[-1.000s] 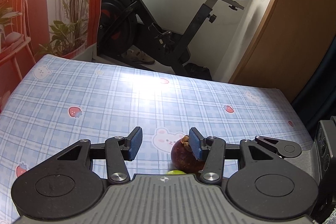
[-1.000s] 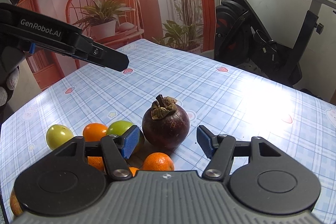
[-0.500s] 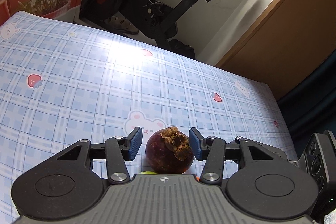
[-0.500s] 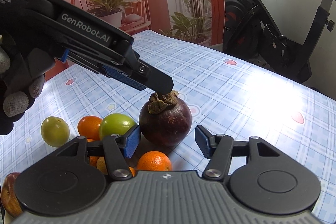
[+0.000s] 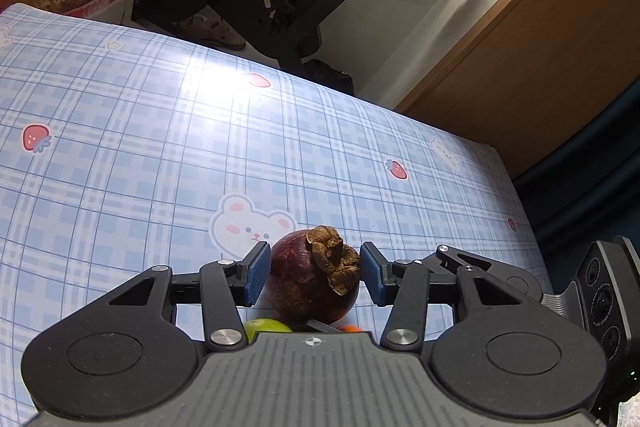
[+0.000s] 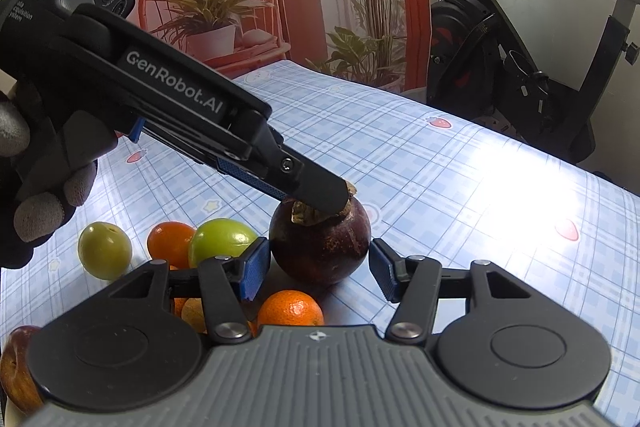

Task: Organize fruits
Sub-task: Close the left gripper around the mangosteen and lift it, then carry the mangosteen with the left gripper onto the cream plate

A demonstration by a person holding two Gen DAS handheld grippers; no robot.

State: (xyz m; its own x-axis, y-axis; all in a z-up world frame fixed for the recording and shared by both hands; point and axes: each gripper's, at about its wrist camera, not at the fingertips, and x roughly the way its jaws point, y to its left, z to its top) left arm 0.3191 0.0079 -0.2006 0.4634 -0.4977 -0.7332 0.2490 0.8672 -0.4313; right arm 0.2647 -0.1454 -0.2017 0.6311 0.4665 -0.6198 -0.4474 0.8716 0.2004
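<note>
Worktop (image 6: 440, 167): blue plaid cloth, far half bare, fruit bunched toward the near edge as the R wrist cam sees it.

L gripper (image 5: 312, 279) comes in steep from above in your gloved hand (image 6: 36, 195) and straddles the mangosteen (image 6: 320, 247). One finger lies over the dry calyx. Pads sit v. close on both sides, but can't tell if they press.

R gripper (image 6: 316, 267) comes in low from the near edge w/ jaws closing. The mangosteen is between them, pads just off the skin, so no grip yet.

The mangosteen stands upright on the worktop, calyx up. A green fruit (image 6: 220, 241) is just beside it toward the L edge, and an orange (image 6: 290, 309) lies just in front toward the near edge.

Judgement: two grippers on one fruit is one too many, so pick one.
- If R takes it, back L off first so the fingers don't clash.
- Centre the pads on the widest part of the body, not the calyx, which looks brittle.
- Close slow; the round, hard rind may squirt out.
- Lift straight up so you don't nudge the green fruit or the orange.
</note>
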